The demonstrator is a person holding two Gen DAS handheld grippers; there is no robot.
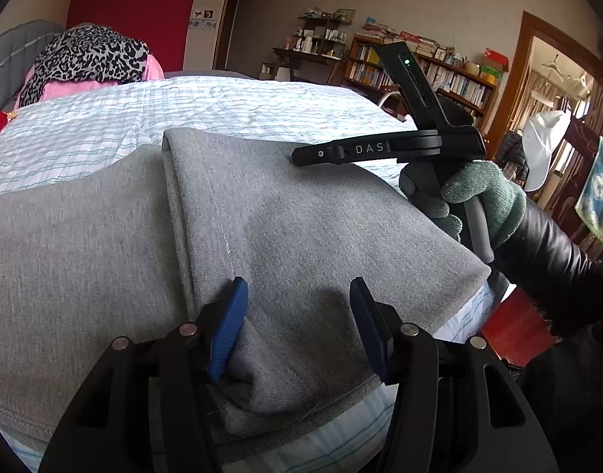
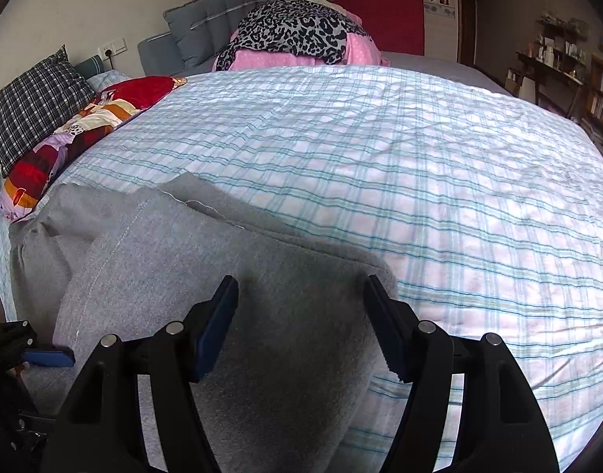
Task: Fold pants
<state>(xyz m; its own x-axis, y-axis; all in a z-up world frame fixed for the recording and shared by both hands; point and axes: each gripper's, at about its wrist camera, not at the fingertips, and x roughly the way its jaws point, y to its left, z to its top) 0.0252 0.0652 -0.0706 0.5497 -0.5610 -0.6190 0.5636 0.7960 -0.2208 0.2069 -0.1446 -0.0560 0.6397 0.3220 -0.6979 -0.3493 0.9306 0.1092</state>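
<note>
Checked bedspread (image 2: 419,165), leopard-print cloth (image 2: 293,35), plaid pillow (image 2: 33,98), bookshelf (image 1: 427,71)

I cannot see where the gray pants (image 1: 301,228) end because my left gripper (image 1: 299,329) hides their near edge, and the bookshelf (image 1: 423,75) books look too small.

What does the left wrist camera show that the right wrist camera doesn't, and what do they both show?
Only the left wrist view shows the right gripper from outside, the gloved hand holding it, and the bookshelf up close. Only the right wrist view shows the plaid pillow and the red patchwork quilt. Both show the folded gray pants on the checked bedspread, the leopard-print cloth, and open blue-padded jaws over the pants.
</note>
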